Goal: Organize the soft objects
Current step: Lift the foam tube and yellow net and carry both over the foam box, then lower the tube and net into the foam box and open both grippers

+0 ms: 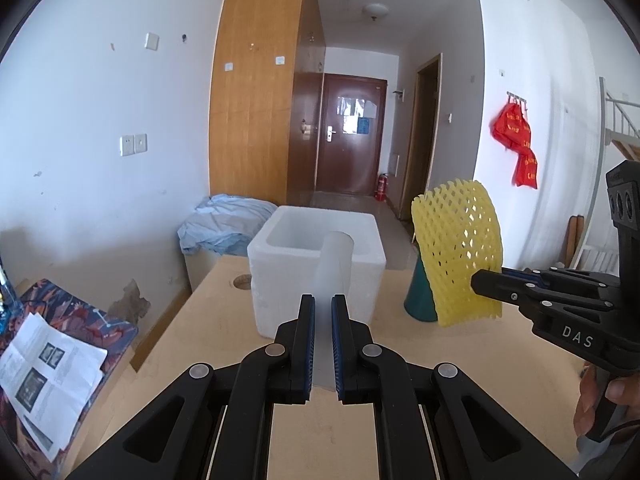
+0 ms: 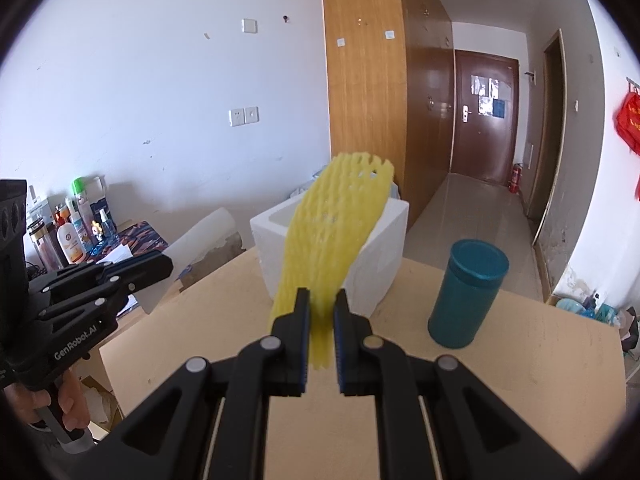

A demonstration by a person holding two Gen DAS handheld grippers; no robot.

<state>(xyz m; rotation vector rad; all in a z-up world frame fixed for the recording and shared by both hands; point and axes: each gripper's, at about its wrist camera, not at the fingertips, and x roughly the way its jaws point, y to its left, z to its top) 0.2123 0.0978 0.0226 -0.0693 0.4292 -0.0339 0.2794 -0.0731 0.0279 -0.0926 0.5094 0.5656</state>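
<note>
My left gripper (image 1: 322,304) is shut on a white foam tube (image 1: 334,264) that sticks forward and up, in front of the white foam box (image 1: 280,280). My right gripper (image 2: 322,300) is shut on a yellow foam net sleeve (image 2: 336,220) and holds it upright above the table, just this side of the foam box (image 2: 384,260). In the left wrist view the net (image 1: 460,248) hangs to the right of the box, pinched by the right gripper (image 1: 486,280). In the right wrist view the left gripper (image 2: 160,266) holds the white tube (image 2: 200,236) at the left.
A teal cylindrical can (image 2: 468,292) stands on the wooden table (image 2: 520,380) right of the box. Bottles (image 2: 72,228) and papers (image 1: 44,376) lie at the left. A blue cloth pile (image 1: 224,220) sits behind the box. A table hole (image 1: 241,280) is left of the box.
</note>
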